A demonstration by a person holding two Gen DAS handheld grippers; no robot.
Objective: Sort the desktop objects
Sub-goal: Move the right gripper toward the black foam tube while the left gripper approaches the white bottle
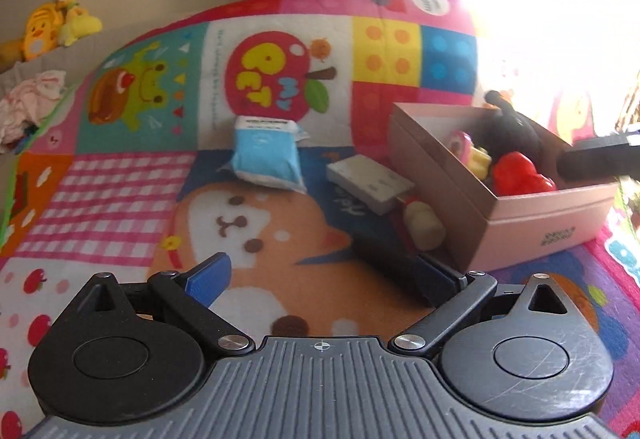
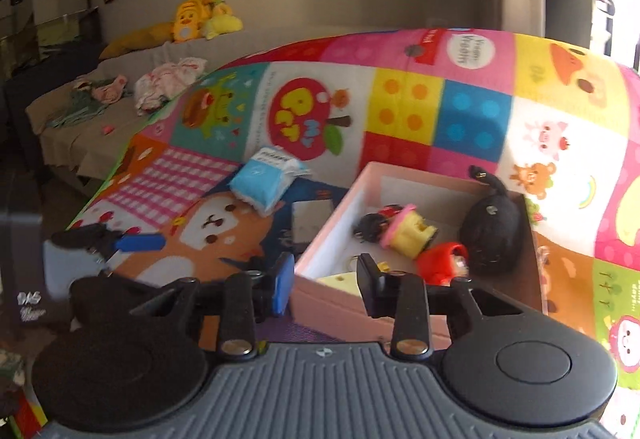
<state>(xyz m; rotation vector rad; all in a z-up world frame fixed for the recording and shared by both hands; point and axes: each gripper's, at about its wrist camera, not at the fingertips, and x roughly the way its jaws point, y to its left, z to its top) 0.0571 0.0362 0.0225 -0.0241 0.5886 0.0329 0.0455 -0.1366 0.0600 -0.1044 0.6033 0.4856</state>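
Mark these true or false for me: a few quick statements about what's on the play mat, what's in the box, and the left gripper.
1. The soft blue tissue pack lies on the colourful patchwork mat. True.
2. The pink cardboard box is empty. False: it holds a red toy and a black plush toy, among others.
3. The flat grey box sits inside the pink box. False: it lies on the mat beside it.
4. The left gripper is wide open, holding nothing. True.

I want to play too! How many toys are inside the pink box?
4 that I can see in the pink box: a black plush at the right, a red figure beside it, a pink-and-yellow toy in the middle, a pale yellow piece nearest. More may be hidden.
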